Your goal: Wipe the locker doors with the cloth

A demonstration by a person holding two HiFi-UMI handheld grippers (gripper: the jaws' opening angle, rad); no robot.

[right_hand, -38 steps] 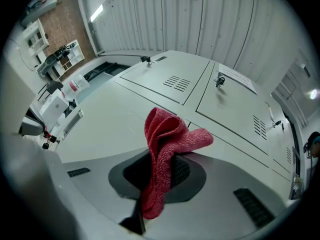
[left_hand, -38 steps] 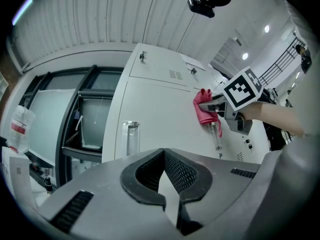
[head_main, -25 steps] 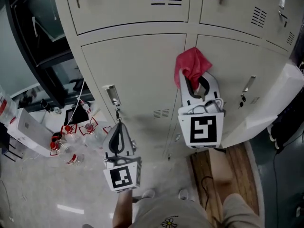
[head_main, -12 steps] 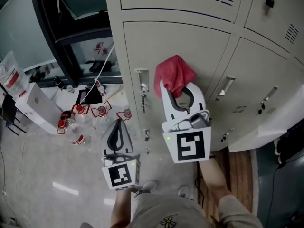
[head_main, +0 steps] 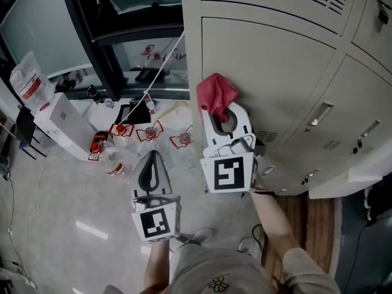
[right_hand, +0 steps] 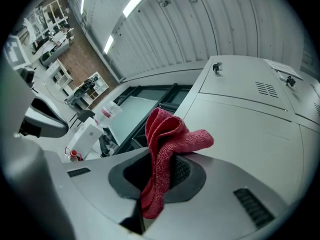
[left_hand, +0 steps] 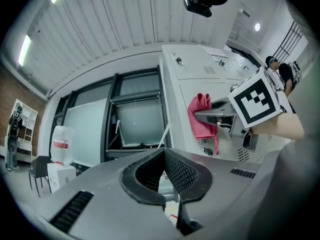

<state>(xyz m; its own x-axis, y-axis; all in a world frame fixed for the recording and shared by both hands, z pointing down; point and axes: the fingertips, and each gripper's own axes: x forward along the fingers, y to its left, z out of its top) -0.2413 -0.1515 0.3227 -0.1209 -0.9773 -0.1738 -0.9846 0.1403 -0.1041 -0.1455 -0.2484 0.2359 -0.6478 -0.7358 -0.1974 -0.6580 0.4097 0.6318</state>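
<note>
Pale floor tiles strewn with red-capped bottles and a white box filled the left of the scene, below a dark-framed window. Just right of the bottles, the left claw hung over the floor, its jaws brought together on nothing, well apart from the lockers. Further right, the right claw was clamped on the red cloth, whose bunched end stuck out past the jaw tips at the left edge of a beige locker door. Whether the cloth actually pressed on the metal could not be told. Almost all of that door lay to the right of the cloth, so a wiping pass would likely have to run rightward across the panel. The right claw, far nearer the door, seemed the one to make it.
</note>
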